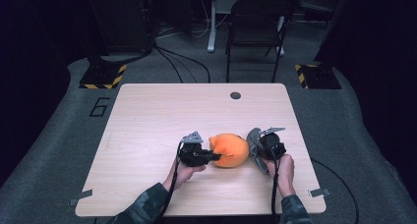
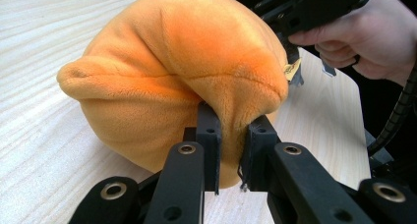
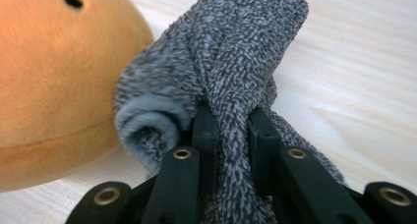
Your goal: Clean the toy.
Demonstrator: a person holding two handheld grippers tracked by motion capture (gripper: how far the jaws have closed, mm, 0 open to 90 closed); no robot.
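Orange plush toy: near-centre of wooden counter.
Left gripper: jaws pinching the plush's fabric.
Right gripper: jaws clamped on grey sock, touching the plush's right side.

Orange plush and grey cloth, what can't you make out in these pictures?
- Plush: its far side is hidden by its own bulk in the left gripper view; the tag is too small to read.
- Cloth: its lower end is cut off by the bottom edge in the right gripper view.
- Right tool: its jaws are hidden by the cloth in the high view.
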